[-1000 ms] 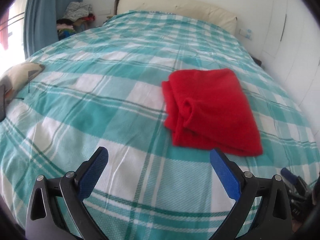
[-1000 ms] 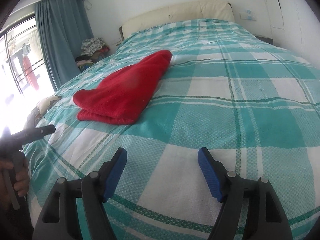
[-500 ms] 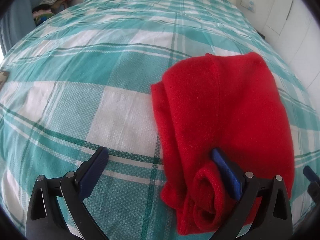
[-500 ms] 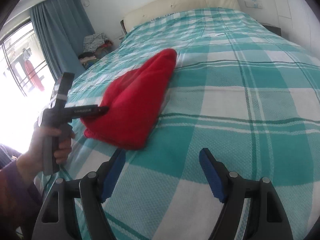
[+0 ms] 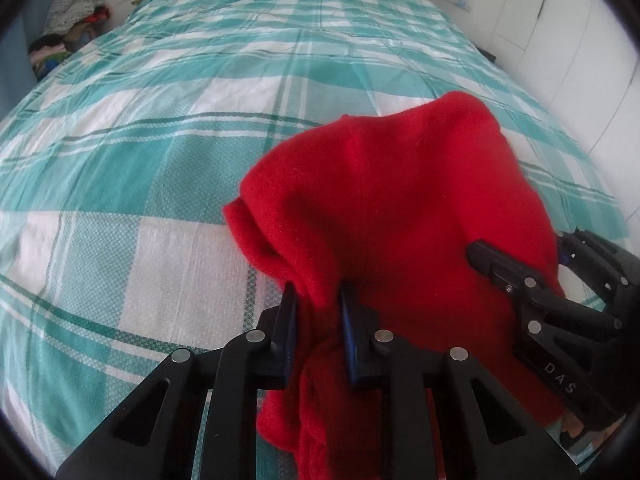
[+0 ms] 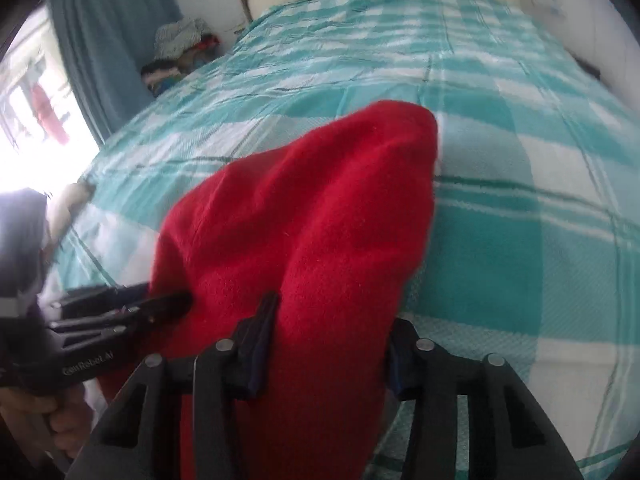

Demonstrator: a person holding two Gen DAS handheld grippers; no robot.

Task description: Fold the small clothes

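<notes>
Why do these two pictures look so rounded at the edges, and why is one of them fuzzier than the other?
Both come through fisheye lenses, so the checked bedspread bulges and the corners go black. The left wrist view is fairly sharp, with the weave and red garment crisp. The right wrist view is smeared by motion, and the window at its left edge is washed out to white.

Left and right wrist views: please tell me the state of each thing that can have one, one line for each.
Red garment: bunched, near edge gripped at two places.
Left gripper: jaws just closing, shut on the garment.
Right gripper: jaws just closing, shut on a thick fold.
Checked bedspread: spread flat.
</notes>
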